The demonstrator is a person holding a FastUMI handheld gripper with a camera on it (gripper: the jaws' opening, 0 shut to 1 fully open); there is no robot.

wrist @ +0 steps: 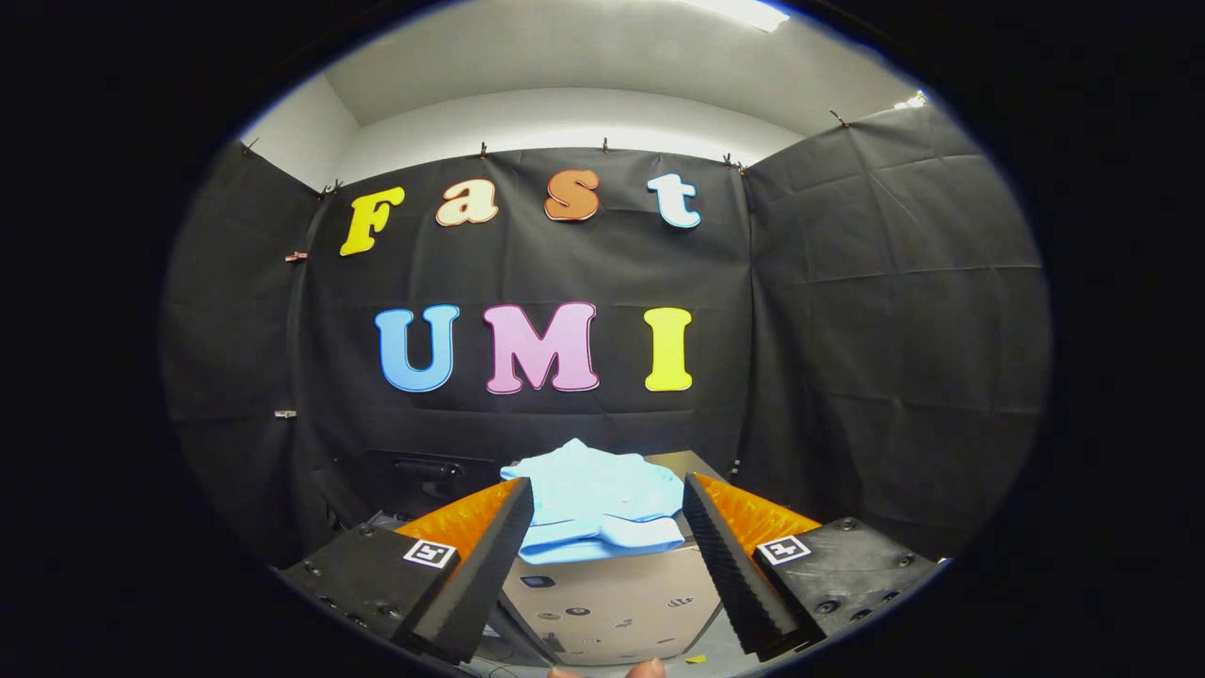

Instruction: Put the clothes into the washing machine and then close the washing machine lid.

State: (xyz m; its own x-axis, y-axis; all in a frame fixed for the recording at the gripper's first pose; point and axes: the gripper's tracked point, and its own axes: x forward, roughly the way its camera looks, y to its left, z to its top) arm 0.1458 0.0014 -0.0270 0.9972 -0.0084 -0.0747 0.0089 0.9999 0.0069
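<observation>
We judge the task barely begun. The light blue garment lies folded in a heap on the closed top of the washing machine, a pale, flat panel with small control marks facing us below the fabric. Nothing has gone inside yet, so we count everything as left: the cloth must be picked up, the lid raised, the cloth dropped into the drum, and the lid shut again. Whether the garment sits on the lid itself or on a fixed panel beside it, we cannot tell from here.

Our gripper hangs with its fingers spread wide, holding nothing and touching nothing. The garment shows in the gap between the two fingers and just beyond their tips, so we read the tool as lined up on it but not yet closing. At the very bottom, below the machine, the tip of a person's finger shows.
</observation>
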